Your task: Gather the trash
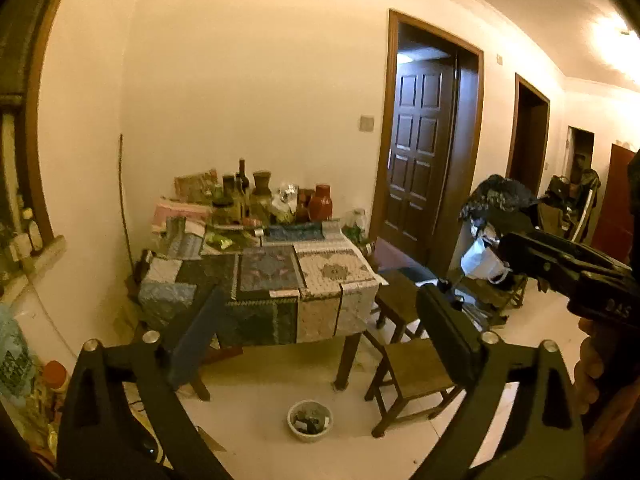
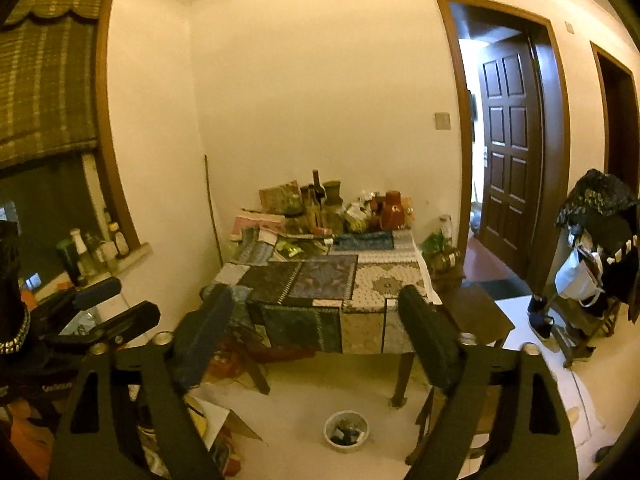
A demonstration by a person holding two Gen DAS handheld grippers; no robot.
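Both grippers released, nothing between their jaws.
Left gripper [image 1: 320, 332] and right gripper [image 2: 316, 328] face the table [image 1: 320, 312]; the trash bowl [image 1: 310, 420] sits on the floor near its front edge; only the right view shows the window [image 2: 48, 120].

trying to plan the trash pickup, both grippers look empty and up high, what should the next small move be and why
Probably lower one gripper toward the small bowl on the floor in front of the table. Both the left gripper and the right gripper stand open with nothing between their fingers, well above the floor, and the bowl holds dark scraps that look like trash. What the scraps are is too small to tell.
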